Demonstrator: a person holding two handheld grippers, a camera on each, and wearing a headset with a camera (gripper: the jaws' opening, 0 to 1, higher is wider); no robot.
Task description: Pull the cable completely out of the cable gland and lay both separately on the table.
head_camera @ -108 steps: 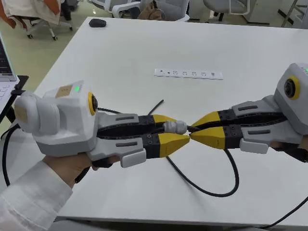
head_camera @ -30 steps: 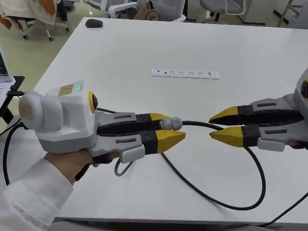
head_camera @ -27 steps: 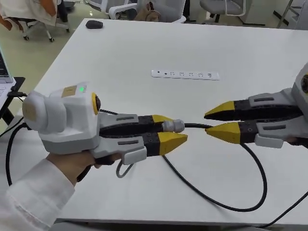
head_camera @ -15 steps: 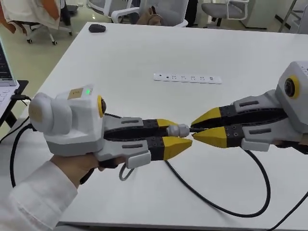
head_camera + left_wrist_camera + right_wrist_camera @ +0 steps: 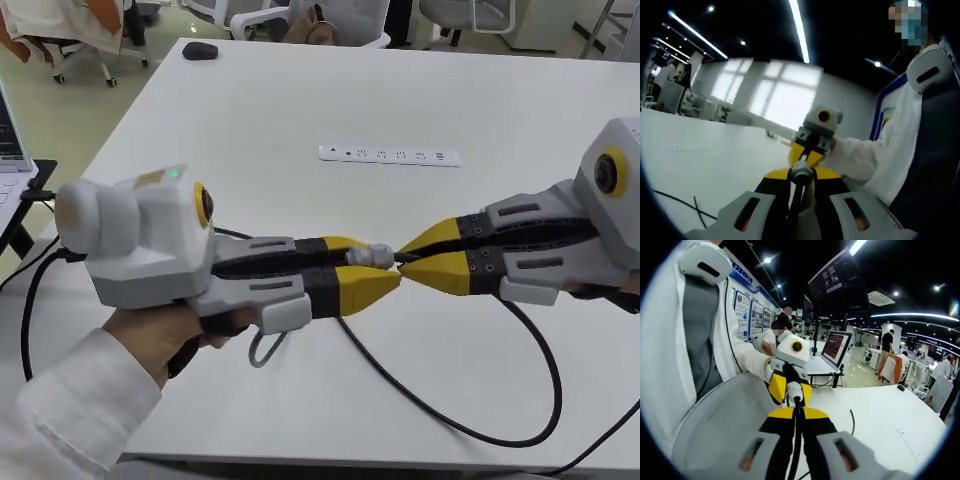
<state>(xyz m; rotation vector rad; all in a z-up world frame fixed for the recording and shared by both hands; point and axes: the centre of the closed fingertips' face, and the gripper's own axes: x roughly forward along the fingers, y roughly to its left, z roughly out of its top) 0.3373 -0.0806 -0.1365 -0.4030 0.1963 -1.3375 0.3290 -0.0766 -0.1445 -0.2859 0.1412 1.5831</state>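
Tightly, left tool (image 5: pixel 381 266) around cable gland (image 5: pixel 370 256)

Yellow-tipped, black-fingered, white-bodied left claw (image 5: pixel 380 266) and matching right claw (image 5: pixel 403 260), with small green light (image 5: pixel 172 175) on the left one. On plain white table (image 5: pixel 300 100): pale grey plastic cable gland (image 5: pixel 368 256), glossy black round cable (image 5: pixel 450 418), white oblong power strip (image 5: pixel 390 155), black computer mouse (image 5: pixel 200 50).

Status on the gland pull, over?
Left gripper shut on gland. Right gripper shut on cable, tips at the gland. Cable not out yet; both held above table. Power strip far side, no obstruction.
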